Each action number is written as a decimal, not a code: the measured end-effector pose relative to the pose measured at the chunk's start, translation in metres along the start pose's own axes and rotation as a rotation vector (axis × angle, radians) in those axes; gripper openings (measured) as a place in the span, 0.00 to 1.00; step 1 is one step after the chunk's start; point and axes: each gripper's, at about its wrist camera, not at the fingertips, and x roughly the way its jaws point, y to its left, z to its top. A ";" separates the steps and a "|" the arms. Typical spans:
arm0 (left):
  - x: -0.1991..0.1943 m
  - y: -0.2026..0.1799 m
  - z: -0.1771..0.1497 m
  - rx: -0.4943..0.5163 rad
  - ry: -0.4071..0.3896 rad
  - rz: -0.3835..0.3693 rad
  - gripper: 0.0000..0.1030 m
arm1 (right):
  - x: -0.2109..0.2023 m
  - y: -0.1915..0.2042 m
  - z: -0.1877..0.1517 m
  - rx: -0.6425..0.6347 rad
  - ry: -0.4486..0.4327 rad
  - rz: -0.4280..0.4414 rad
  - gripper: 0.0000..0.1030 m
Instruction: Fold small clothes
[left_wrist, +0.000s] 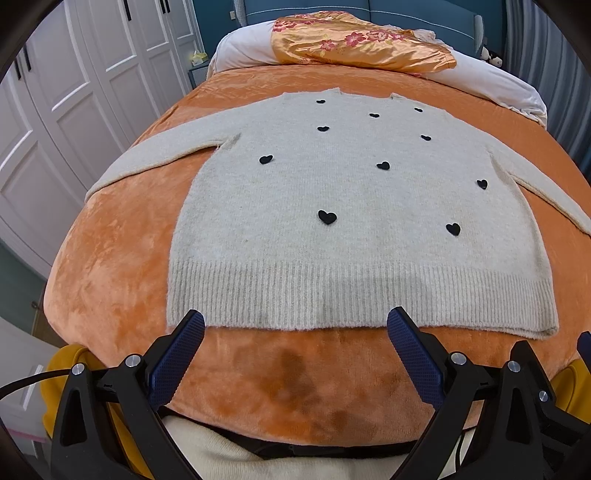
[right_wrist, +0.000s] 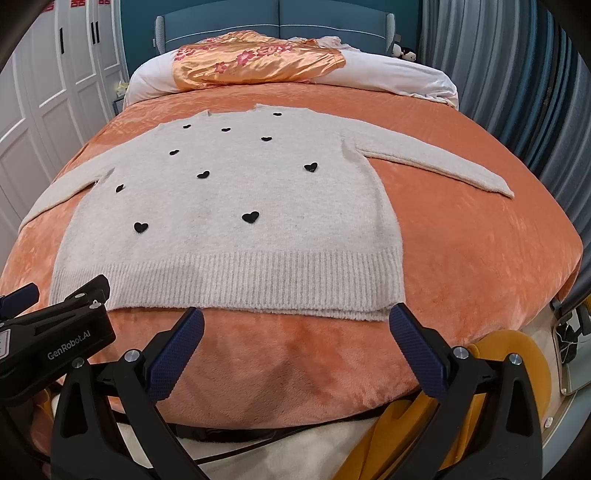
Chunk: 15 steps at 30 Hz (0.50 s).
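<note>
The sweater (left_wrist: 354, 221), cream knit with small black hearts (left_wrist: 327, 217), lies flat and face up on the bed's orange blanket (left_wrist: 110, 258), ribbed hem nearest, neckline at the far end, both sleeves stretched out to left and right. From the left wrist view, the left tongs (left_wrist: 295, 325) hang just at the near hem with their blue pads (left_wrist: 184, 354) spread wide apart, gripping nothing. Beyond the sweater a floral orange pillow (left_wrist: 354, 44) sits on a white pillow (left_wrist: 491, 81) against the blue headboard (left_wrist: 406, 11); white wardrobe doors (left_wrist: 74, 92) stand on the left.

From the right wrist view, the sweater (right_wrist: 229, 206) sits left of centre, its right sleeve (right_wrist: 436, 166) reaching out across the blanket (right_wrist: 480, 258). The right tongs (right_wrist: 295, 321) hover by the hem's right corner, pads (right_wrist: 417, 350) well apart and empty. The left tongs' black body (right_wrist: 55, 332) shows at the near left, over the hem's left corner. Grey curtains (right_wrist: 517, 74) hang on the right.
</note>
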 end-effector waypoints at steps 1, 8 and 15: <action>0.000 0.000 0.000 -0.001 0.000 0.000 0.94 | 0.000 0.000 0.000 0.000 0.000 0.001 0.95; 0.000 0.001 -0.001 -0.002 -0.001 0.001 0.94 | 0.000 0.001 0.000 0.002 0.001 0.002 0.95; 0.000 0.000 -0.001 -0.001 -0.002 0.002 0.94 | -0.001 0.001 0.001 0.005 -0.001 0.003 0.95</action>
